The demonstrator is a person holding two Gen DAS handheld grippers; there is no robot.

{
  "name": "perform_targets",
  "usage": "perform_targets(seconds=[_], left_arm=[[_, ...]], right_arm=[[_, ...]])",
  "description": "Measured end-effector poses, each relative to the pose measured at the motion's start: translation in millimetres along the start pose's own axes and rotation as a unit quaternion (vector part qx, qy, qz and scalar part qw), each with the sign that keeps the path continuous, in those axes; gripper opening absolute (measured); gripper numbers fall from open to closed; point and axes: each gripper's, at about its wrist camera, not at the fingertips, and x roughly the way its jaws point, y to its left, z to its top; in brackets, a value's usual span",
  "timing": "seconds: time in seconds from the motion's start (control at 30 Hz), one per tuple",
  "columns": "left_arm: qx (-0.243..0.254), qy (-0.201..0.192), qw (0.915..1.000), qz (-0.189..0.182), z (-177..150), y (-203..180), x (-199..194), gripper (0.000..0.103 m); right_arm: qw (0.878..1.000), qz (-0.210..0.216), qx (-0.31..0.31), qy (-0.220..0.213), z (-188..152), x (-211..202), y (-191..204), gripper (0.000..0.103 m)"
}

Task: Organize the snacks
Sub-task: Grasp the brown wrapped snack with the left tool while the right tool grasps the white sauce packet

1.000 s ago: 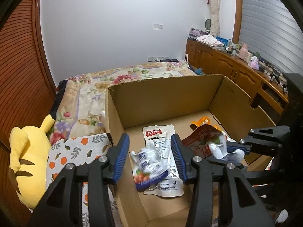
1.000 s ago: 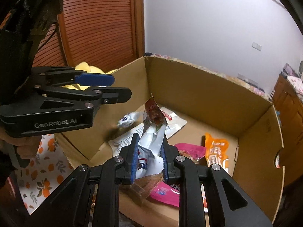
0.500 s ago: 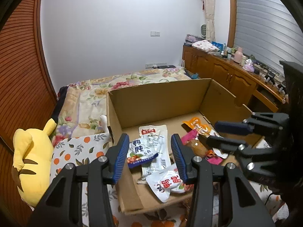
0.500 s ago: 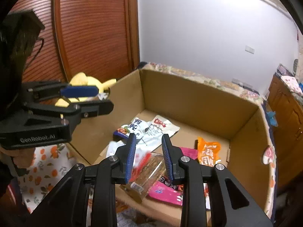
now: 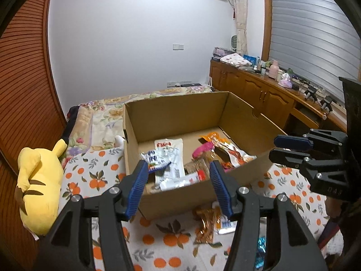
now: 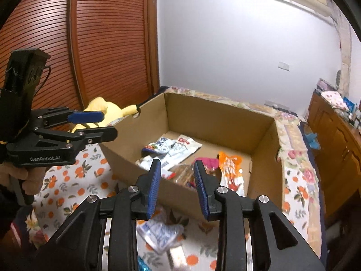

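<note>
An open cardboard box (image 5: 180, 115) (image 6: 216, 119) sits on a bed with an orange-print sheet. Several snack packets lie inside it: a white and blue packet (image 5: 155, 159) (image 6: 161, 145), an orange packet (image 5: 212, 136) (image 6: 230, 162) and a pink one (image 5: 202, 149). My left gripper (image 5: 179, 186) is open and empty, held above the box's near wall. My right gripper (image 6: 177, 186) is open and empty, back from the box's near wall. More packets lie on the sheet in front of the box: an orange-brown one (image 5: 206, 222) and a white and blue one (image 6: 160, 232).
A yellow plush toy (image 5: 39, 180) (image 6: 106, 110) lies left of the box against a wooden slatted door. A wooden cabinet (image 5: 259, 92) with clutter on top runs along the right wall. The bed's floral blanket (image 5: 101, 115) lies behind the box.
Both grippers have let their packets fall into the box and have drawn back and up, away from it. The right gripper went from shut on a packet to open.
</note>
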Motion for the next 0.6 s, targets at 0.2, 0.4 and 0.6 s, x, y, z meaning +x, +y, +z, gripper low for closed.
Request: perform_targets(seconds=[0.2,0.4,0.6], left_arm=[[0.001,0.006,0.9999,-0.009,-23,-10,-7,0.057],[0.000,0.030,0.9995,-0.013,-47,-19,7,0.058],[0.007,0.058,0.9981,-0.019,-69,-26,26,0.058]], right_arm=[[1.000,0.004,0.010,0.009,-24,-8,5,0.036],[1.000,0.006,0.019,0.023,-46,-3,9,0.045],[0.999,0.012,0.028,0.037,-63,3,12,0.047]])
